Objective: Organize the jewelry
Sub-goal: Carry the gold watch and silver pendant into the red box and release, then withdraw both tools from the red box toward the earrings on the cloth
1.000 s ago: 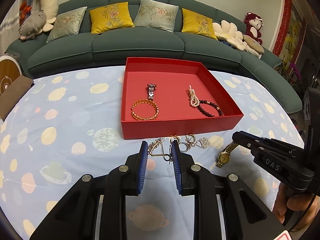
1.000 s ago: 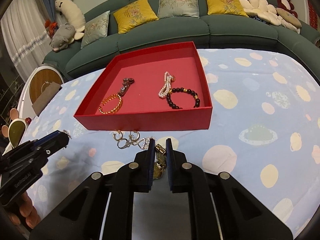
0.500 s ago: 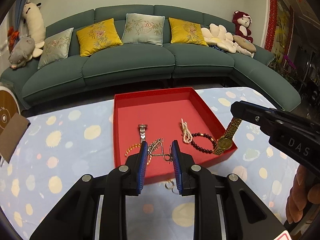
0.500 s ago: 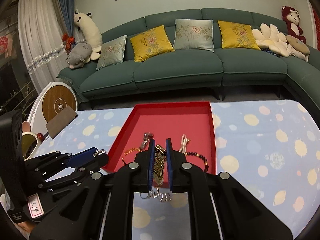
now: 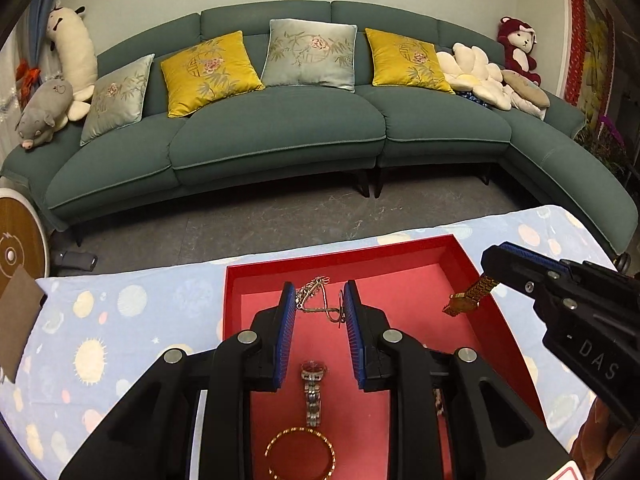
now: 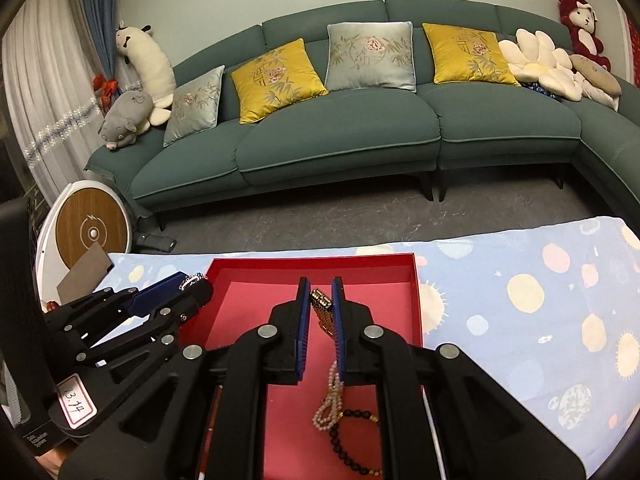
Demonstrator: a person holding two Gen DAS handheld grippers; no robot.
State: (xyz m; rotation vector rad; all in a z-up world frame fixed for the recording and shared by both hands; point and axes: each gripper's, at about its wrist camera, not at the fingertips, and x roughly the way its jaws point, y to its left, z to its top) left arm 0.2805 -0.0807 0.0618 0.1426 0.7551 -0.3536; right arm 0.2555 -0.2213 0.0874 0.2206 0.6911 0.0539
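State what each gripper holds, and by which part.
Left gripper: a silver chain piece, pinched across its loops. Right gripper: a gold watch, gripped by its strap.

Both fisheye views were evenly, rather dimly lit by soft indoor light, with a cool cast. Straight lines bowed strongly toward the edges, and the corners fell into black vignette. Focus was sharp throughout, with no glare and only faint shadows.

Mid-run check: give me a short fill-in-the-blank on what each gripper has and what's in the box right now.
1. The right gripper is shut on a gold ____.
2. The left gripper holds a silver chain over the ____ box.
3. In the box, the silver watch lies just beyond a gold ____.

Answers: watch; red; bangle
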